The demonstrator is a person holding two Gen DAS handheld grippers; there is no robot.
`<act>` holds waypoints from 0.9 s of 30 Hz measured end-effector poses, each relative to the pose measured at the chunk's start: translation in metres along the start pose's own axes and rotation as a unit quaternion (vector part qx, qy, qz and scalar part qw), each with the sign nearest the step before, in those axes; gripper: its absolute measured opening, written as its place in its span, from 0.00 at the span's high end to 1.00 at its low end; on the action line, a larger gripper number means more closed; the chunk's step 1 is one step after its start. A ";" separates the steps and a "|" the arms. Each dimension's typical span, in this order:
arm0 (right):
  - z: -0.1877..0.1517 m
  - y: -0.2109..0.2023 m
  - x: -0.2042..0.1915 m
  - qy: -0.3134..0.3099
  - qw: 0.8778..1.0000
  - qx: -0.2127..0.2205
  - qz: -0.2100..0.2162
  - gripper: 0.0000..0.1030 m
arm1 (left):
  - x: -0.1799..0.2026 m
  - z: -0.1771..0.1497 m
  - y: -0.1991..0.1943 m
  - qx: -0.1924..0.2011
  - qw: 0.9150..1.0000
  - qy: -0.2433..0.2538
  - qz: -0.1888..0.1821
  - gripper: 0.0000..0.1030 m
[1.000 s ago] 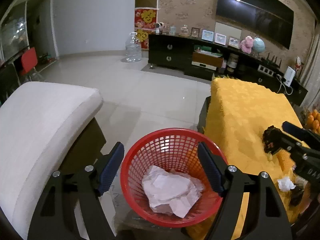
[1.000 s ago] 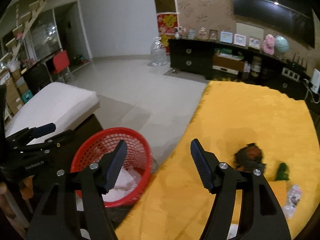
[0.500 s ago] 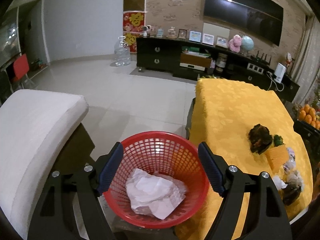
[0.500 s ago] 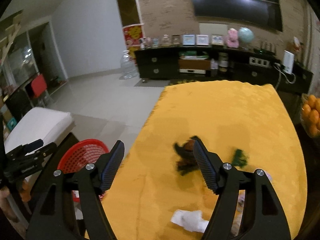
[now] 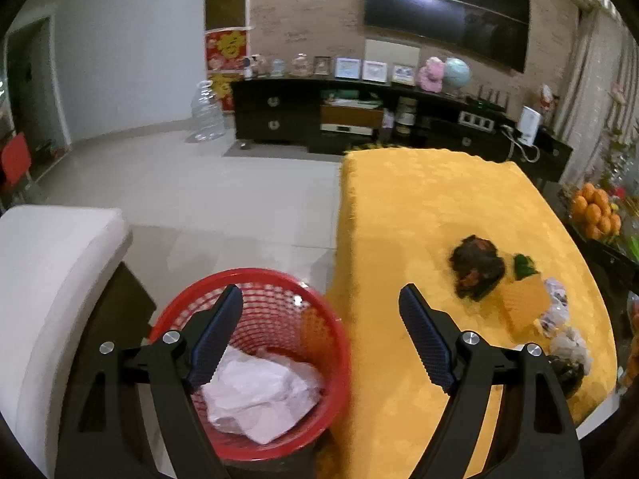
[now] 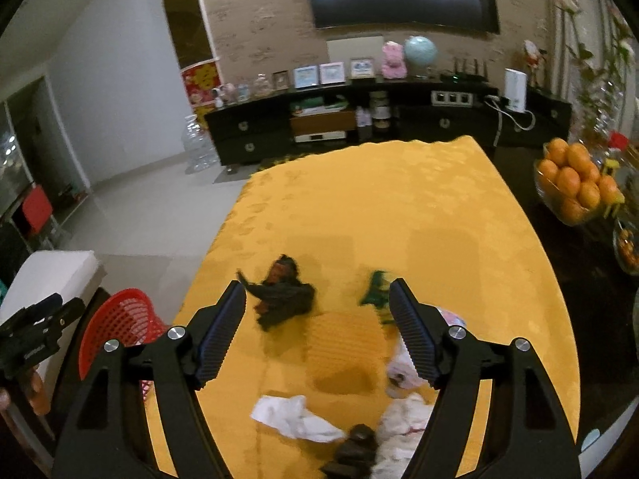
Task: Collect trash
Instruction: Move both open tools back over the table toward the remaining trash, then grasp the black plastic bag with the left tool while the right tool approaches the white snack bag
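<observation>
The left gripper [image 5: 319, 339] is spread wide with nothing between its fingers, hanging above the gap where the red basket [image 5: 319, 327] meets the edge of the yellow tablecloth [image 5: 419, 199]. Its left finger sits over the basket, its right finger over the cloth. Inside the basket lies crumpled white paper [image 5: 259, 395]. The basket stands on the floor just beside the table, next to a white cushioned seat [image 5: 48, 279]. The right gripper [image 6: 317, 327] is likewise wide open and empty, poised above the trash scattered on the tablecloth without touching any of it. Between its fingers in the right wrist view lie a dark crumpled wrapper [image 6: 283, 297], a small green scrap [image 6: 375, 289] near the right finger, and a yellow mesh piece [image 6: 343, 339] flat on the cloth. Closer to the camera are a white tissue [image 6: 295, 417], a pale wrapper [image 6: 403, 363] partly hidden behind the right finger, more white crumpled paper [image 6: 403, 419] and a dark lump [image 6: 355, 451] at the near edge. The left gripper appears at the far left of that view, beside the basket. A bowl of oranges [image 6: 575, 183] stands to the right of the table, well apart from the trash.
</observation>
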State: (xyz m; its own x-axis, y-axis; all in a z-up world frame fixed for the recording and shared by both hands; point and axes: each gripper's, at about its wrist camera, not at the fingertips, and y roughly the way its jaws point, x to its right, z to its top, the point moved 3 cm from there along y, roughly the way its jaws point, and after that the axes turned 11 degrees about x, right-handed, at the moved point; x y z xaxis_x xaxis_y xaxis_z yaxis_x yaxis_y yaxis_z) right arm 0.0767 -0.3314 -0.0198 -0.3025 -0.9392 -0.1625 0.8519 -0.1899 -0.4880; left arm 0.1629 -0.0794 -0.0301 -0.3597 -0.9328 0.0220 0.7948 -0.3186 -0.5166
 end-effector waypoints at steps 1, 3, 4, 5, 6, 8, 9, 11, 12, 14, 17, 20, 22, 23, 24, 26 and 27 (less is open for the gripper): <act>-0.001 0.000 0.005 0.004 1.000 0.000 -0.005 0.30 | 0.005 0.000 0.001 0.000 1.000 0.003 -0.004 0.24; -0.002 -0.001 0.010 0.009 1.000 -0.002 -0.010 0.30 | 0.018 0.001 0.003 0.001 1.000 0.012 -0.013 0.22; -0.002 -0.001 0.012 0.010 1.000 -0.002 -0.012 0.30 | 0.022 0.002 0.004 0.001 1.000 0.016 -0.016 0.22; -0.003 -0.001 0.015 0.013 1.000 -0.002 -0.013 0.30 | 0.027 0.003 0.006 0.001 1.000 0.019 -0.019 0.22; -0.003 -0.001 0.016 0.014 1.000 -0.002 -0.014 0.30 | 0.033 0.003 0.008 0.000 0.999 0.023 -0.023 0.22; -0.004 -0.003 0.022 0.017 1.000 -0.002 -0.017 0.30 | 0.044 0.005 0.012 -0.004 0.999 0.029 -0.032 0.22; -0.004 -0.003 0.024 0.018 1.000 -0.001 -0.020 0.30 | 0.049 0.007 0.015 -0.006 0.999 0.031 -0.036 0.22; -0.005 -0.004 0.028 0.022 0.999 0.000 -0.023 0.30 | 0.060 0.010 0.022 -0.011 0.998 0.037 -0.045 0.22; -0.004 -0.004 0.031 0.025 0.999 0.000 -0.025 0.30 | 0.064 0.010 0.024 -0.013 0.998 0.039 -0.048 0.22; -0.004 -0.005 0.038 0.033 0.999 -0.001 -0.027 0.30 | 0.076 0.014 0.031 -0.017 0.997 0.047 -0.057 0.22; -0.005 -0.006 0.046 0.042 0.999 -0.003 -0.032 0.30 | 0.095 0.017 0.041 -0.019 0.995 0.069 -0.066 0.22; -0.006 -0.004 0.051 0.048 0.998 -0.008 -0.036 0.30 | 0.117 0.021 0.057 -0.025 0.992 0.092 -0.078 0.22; -0.007 -0.003 0.054 0.052 0.998 -0.011 -0.038 0.30 | 0.130 0.023 0.072 -0.034 0.991 0.093 -0.094 0.22; -0.007 -0.003 0.055 0.053 0.998 -0.012 -0.038 0.30 | 0.133 0.023 0.077 -0.038 0.990 0.091 -0.098 0.22; -0.008 -0.002 0.057 0.054 0.998 -0.014 -0.039 0.30 | 0.139 0.023 0.087 -0.047 0.989 0.086 -0.107 0.22; -0.009 0.000 0.058 0.055 0.998 -0.017 -0.041 0.30 | 0.146 0.020 0.100 -0.058 0.988 0.080 -0.117 0.22; -0.010 0.001 0.059 0.055 0.997 -0.019 -0.042 0.30 | 0.149 0.017 0.106 -0.063 0.988 0.078 -0.120 0.22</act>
State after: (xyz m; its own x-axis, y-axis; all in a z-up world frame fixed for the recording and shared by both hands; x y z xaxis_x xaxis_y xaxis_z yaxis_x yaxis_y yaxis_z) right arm 0.0549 -0.3845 -0.0384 -0.4188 -0.8828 -0.2128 0.8061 -0.2534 -0.5348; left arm 0.2021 -0.2554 -0.0669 -0.6101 -0.7918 0.0295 0.6130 -0.4953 -0.6155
